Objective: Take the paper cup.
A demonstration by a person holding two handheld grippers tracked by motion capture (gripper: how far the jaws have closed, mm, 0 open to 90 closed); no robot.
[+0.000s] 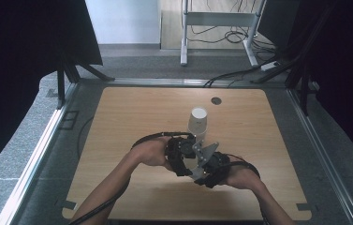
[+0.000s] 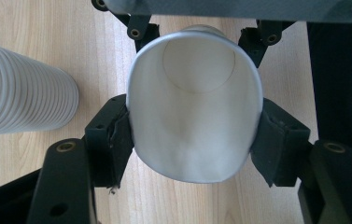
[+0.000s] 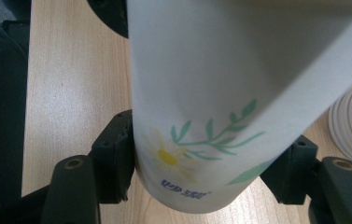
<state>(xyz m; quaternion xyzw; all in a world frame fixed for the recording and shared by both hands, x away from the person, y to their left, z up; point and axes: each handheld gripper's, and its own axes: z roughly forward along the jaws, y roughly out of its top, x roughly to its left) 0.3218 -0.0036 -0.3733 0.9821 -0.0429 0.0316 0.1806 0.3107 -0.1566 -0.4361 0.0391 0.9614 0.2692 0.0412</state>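
A white paper cup [image 2: 197,116] lies on its side between both grippers over the wooden table [image 1: 127,112]. In the left gripper view I look into its open mouth, and my left gripper [image 2: 194,135] is shut on the rim, squeezing it into an oval. My right gripper [image 3: 201,158] is shut on the cup [image 3: 197,93], whose wall bears a daisy and green leaf print. The right gripper [image 2: 199,30] also flanks the cup's far end in the left gripper view. In the high view the left gripper [image 1: 179,157] and the right gripper [image 1: 207,166] meet mid-table.
A stack of white paper cups [image 1: 197,121] stands just beyond the grippers; the same stack [image 2: 19,93] is close to the left jaw. A dark round hole [image 1: 216,100] sits near the table's far edge. Metal frame legs [image 1: 184,33] and cables lie on the floor behind.
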